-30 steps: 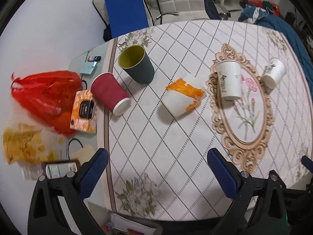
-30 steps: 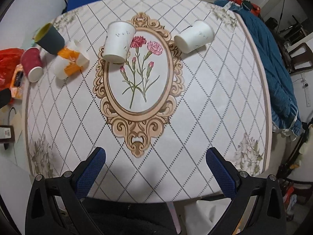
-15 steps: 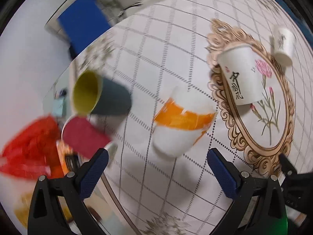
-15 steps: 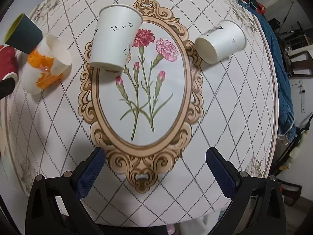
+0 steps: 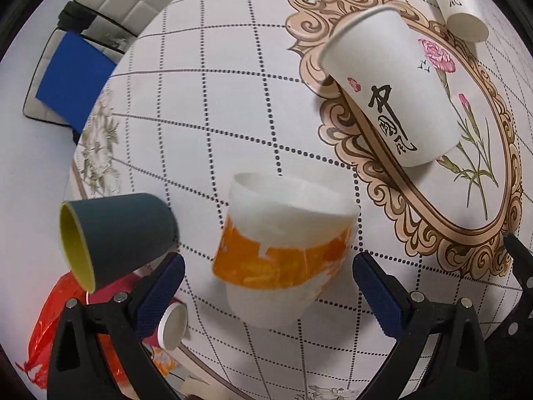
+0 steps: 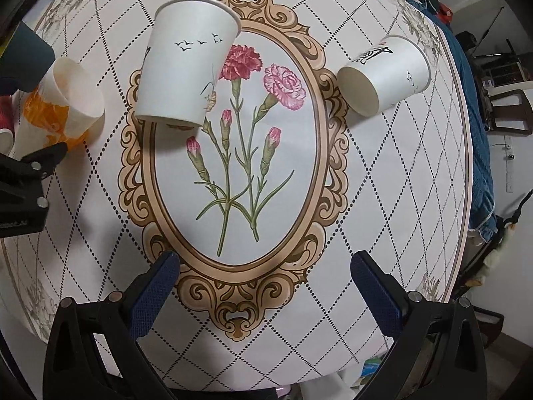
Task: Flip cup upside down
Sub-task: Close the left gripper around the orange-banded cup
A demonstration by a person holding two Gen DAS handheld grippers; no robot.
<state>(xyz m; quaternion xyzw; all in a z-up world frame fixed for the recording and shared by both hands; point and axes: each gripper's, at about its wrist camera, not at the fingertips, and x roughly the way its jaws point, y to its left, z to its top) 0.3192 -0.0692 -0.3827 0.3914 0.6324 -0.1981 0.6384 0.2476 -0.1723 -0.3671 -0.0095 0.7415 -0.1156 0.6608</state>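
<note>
The orange-and-white cup [image 5: 283,253] stands on the tablecloth [image 5: 206,126] toward the table's left side, its wider white rim uppermost, directly ahead of the left gripper [image 5: 266,286] and between the lines of its two blue-padded fingers [image 5: 160,286], which are spread wide and touch nothing. Just to its left a dark grey cup [image 5: 113,236] with a yellow inside lies tipped, mouth facing left, and nearer the table's left edge sits a red cup [image 5: 166,326] beside a red plastic bag [image 5: 46,333]. To the right, a white paper cup [image 6: 186,60] stands on the ornate oval flower print [image 6: 240,153], and another white cup [image 6: 383,73] lies on its side farther right. The right gripper [image 6: 265,283] hovers over the near end of the oval, fingers wide apart and empty.
</note>
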